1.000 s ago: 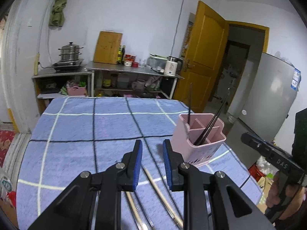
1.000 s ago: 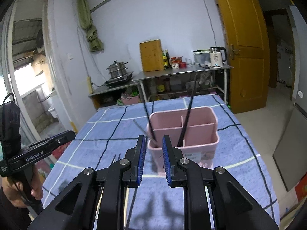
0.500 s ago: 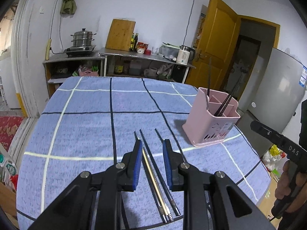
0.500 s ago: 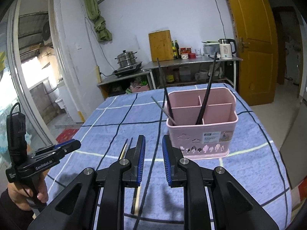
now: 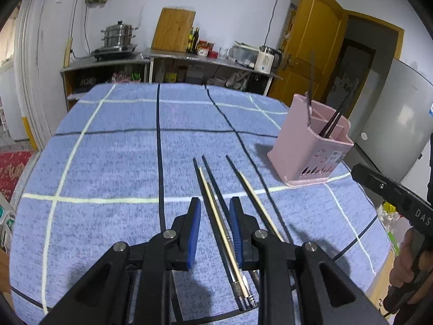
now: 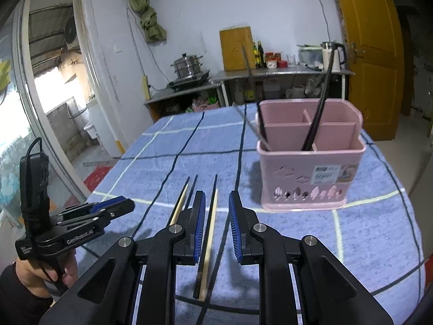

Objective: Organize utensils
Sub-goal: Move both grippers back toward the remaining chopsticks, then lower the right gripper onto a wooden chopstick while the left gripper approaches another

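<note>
Kitchen, blue checked surface (image 5: 113, 162) | step: lining up on loose chopsticks (image 5: 216, 205) | left gripper (image 5: 215, 216) and right gripper (image 6: 215, 211) both parted, empty, straddling sticks | pink holder (image 6: 308, 168) ahead-right | next: lowering, closing.

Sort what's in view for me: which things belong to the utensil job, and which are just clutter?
Job:
chopsticks on the cloth
pink holder
chopsticks in the holder

Clutter:
steamer pot
cutting board
kettle
bottles
fridge
</note>
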A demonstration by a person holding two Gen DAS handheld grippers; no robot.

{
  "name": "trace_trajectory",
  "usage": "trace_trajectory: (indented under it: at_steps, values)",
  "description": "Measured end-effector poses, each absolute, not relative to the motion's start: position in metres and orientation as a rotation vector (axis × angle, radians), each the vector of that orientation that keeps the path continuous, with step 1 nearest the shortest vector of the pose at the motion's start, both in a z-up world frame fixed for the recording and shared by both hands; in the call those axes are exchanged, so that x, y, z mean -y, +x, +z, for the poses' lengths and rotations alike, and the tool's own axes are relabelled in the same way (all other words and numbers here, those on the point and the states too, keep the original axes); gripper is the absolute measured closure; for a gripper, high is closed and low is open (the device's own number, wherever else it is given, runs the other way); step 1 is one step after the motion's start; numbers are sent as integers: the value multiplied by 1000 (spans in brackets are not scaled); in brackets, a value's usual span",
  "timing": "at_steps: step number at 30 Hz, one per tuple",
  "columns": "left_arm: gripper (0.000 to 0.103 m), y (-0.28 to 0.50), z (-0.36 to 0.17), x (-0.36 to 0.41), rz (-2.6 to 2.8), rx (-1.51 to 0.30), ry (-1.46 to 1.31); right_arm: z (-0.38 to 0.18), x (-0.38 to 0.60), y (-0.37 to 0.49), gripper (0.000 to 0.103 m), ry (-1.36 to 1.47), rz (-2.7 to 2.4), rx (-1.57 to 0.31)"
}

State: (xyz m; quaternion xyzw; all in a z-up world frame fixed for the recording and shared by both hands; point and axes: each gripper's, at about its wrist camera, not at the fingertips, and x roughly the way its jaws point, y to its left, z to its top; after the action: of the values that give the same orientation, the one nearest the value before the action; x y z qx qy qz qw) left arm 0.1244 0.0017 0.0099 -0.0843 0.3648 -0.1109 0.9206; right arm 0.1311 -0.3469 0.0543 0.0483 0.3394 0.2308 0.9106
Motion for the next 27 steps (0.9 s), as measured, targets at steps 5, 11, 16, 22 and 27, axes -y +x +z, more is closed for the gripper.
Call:
trace_trajectory:
  at_steps: [5,11,16,22,27]
  values:
    - [80,141,-8,-3,-222,-801,-190,35,332,143,84,94,506,-753]
    - [80,159,-24,-5,-216,-840,-202,6,314,165,84,98,545,-836]
    - [80,162,-30,-9,-225,-848,-219,-16,296,179,84,87,573,-895]
    - [80,169,-37,-11,-230,-860,-234,-36,285,194,84,75,572,-947]
    - [80,175,-39,-12,-240,-864,-244,-40,283,201,84,63,559,-952]
